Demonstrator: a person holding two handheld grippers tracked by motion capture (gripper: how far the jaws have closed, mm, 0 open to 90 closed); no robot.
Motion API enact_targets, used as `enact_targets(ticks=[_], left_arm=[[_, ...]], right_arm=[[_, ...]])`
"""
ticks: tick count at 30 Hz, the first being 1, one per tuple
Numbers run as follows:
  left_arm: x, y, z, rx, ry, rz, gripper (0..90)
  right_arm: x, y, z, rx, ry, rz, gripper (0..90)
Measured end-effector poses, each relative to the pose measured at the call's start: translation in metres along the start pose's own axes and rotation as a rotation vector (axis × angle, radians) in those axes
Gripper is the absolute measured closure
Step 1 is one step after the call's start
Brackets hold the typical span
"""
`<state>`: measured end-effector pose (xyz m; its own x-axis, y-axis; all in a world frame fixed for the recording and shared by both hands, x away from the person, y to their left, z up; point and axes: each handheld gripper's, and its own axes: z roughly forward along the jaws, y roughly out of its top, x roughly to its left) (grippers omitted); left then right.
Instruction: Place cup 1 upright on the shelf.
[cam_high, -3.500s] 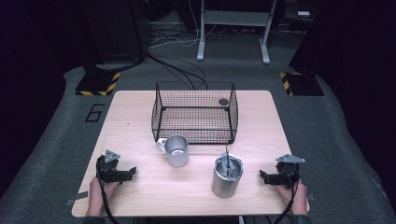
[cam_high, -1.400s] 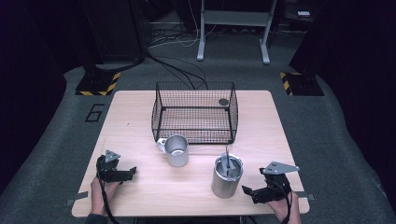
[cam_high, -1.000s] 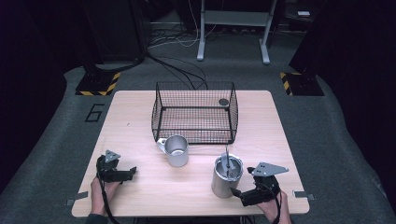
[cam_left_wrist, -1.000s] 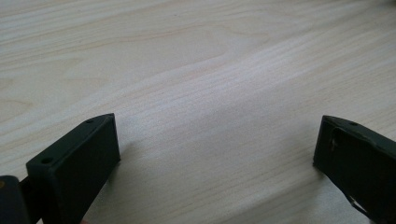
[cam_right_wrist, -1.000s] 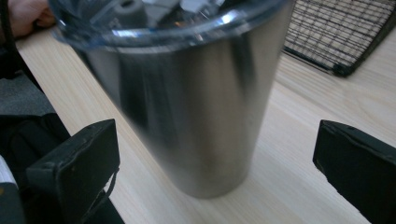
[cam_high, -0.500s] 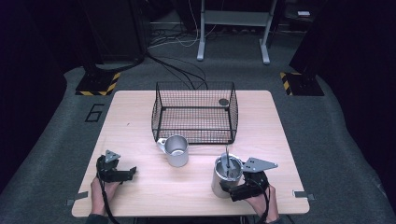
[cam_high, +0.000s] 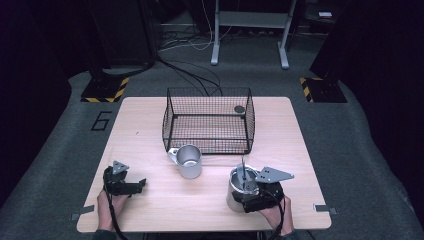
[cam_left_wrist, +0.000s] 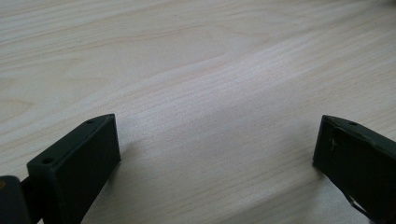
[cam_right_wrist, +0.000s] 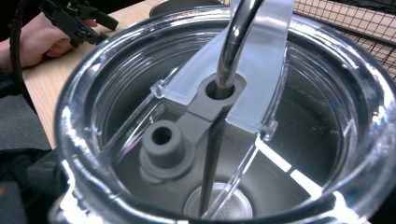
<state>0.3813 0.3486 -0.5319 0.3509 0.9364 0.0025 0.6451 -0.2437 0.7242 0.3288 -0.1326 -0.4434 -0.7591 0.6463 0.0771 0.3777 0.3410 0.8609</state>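
**Right gripper pressed up to the lidded tumbler, straw rising dead ahead**

The right gripper (cam_high: 250, 204) sits at the near side of the steel tumbler (cam_high: 239, 192), so close that in the high view its body overlaps the cup's lower wall. From its own camera the tumbler's clear lid (cam_right_wrist: 261, 56) lies directly in front and just below, with the metal straw (cam_right_wrist: 233, 42) standing through the lid's hole. That straw is the long axis that matters: it runs nearly upright, tilted slightly away from the gripper, while the tumbler itself stands upright on the table (cam_high: 150, 120).

Whether the right jaws are spread around the cup or already pinched on its wall cannot be told; they are hidden beneath the rim in the gripper view and by the grey plate from above.

The left gripper (cam_high: 131, 186) rests well apart, off to the right gripper's left, jaws wide open over bare wood and holding nothing. The right hand is plainly the nearer one to the tumbler.

Beyond the tumbler, away from the gripper, stands an open steel mug (cam_high: 189, 161), and past it the wire basket (cam_high: 207, 120). Any lift probably needs to go straight up along the straw's line to keep the cup level.
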Motion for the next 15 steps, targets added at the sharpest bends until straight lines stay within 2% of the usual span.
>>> enact_targets(ticks=[5,9,15], left_arm=[[-0.0001,0.0001,0.0,0.0,0.001,-0.001,0.4],[-0.0001,0.0001,0.0001,0.0,0.001,-0.001,0.4],[-0.0009,0.0001,0.0007,-0.008,0.01,-0.004,0.5]], right_arm=[[0.0021,0.001,0.0016,-0.008,-0.013,-0.017,1.7],[0.0064,0.0018,0.0005,-0.018,-0.051,-0.049,3.0],[0.0074,0.0001,-0.0001,-0.037,-0.065,-0.054,3.3]])
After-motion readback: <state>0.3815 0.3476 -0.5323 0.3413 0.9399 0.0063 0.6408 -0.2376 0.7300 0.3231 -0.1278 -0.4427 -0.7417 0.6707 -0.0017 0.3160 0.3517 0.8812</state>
